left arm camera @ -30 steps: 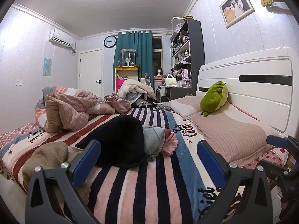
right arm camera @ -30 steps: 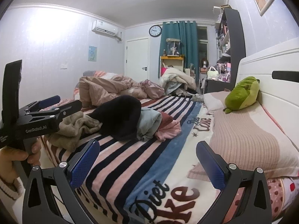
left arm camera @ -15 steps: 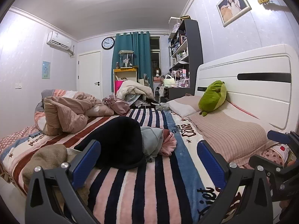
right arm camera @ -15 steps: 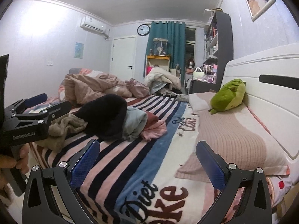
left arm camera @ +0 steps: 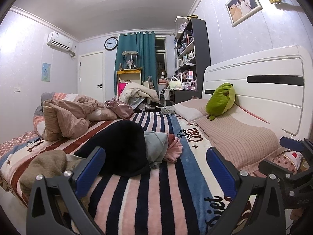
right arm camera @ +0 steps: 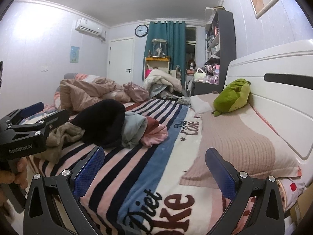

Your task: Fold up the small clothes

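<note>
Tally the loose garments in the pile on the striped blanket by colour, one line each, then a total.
Black: 1, the black garment
Grey-blue: 1, the grey-blue garment
Dark red: 1, the dark red garment, mostly buried
Pink: 1, the pink garment
Khaki: 1, the khaki garment
Total: 5 visible; more may lie hidden underneath.

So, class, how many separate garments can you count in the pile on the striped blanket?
5: olive garment at the left end, black garment next, grey-blue garment, dark red garment, pink garment at the right. More may be hidden underneath.
</note>
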